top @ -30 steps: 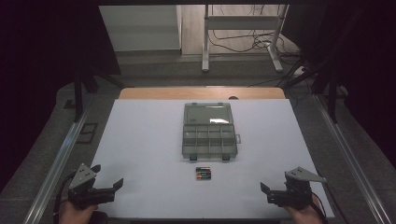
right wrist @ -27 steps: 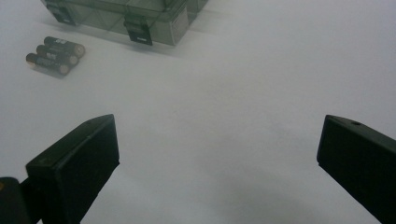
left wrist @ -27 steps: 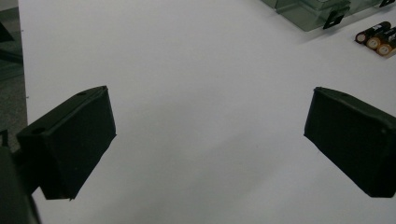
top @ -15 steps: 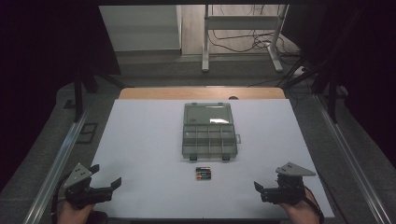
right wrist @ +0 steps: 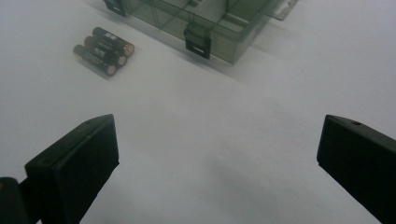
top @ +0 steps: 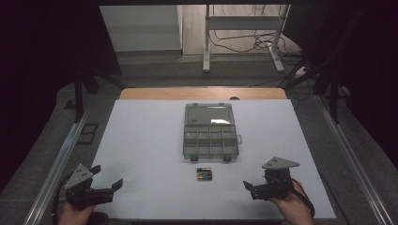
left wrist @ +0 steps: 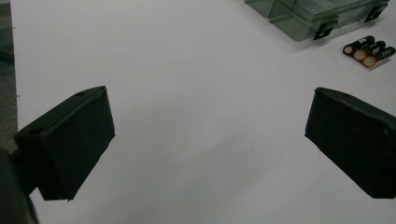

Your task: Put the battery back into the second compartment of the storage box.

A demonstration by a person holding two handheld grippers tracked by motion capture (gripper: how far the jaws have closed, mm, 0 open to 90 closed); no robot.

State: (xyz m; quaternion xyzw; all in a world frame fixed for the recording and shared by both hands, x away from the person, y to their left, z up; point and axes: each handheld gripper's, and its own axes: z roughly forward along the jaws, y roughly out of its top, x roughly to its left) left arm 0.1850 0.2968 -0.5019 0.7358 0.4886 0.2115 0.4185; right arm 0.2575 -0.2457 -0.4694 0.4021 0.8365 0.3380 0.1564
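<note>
I am holding a tool in each hand over a white tabletop (top: 141,140), and everything here is placed relative to the clear plastic organizer case (top: 210,131) lying near the tabletop's middle. The case is lying open, its lid folded flat on the far side and its divided compartments on the side nearer me, probably so the small parts can be dropped in from above. As far as I can tell, the compartments are empty.

Three AA batteries (top: 204,175) are lying side by side, touching one another, just in front of the case's near edge and apart from its latches. I judge they are set there to be within a short reach of the compartments.

My left tool (top: 107,178) is hovering well to the left of the case and nearer to me, with its jaws spread wide and gripping nothing. In the left gripper view the batteries (left wrist: 368,50) are sitting off to the upper right, beyond the case's corner.

My right tool (top: 250,187) is hovering to the right of the case and nearer to me, also gaping wide and empty. In the right gripper view it is angling toward the batteries (right wrist: 102,50) and the case's latch (right wrist: 197,43). I judge this hand is the likelier one to pick first.
</note>
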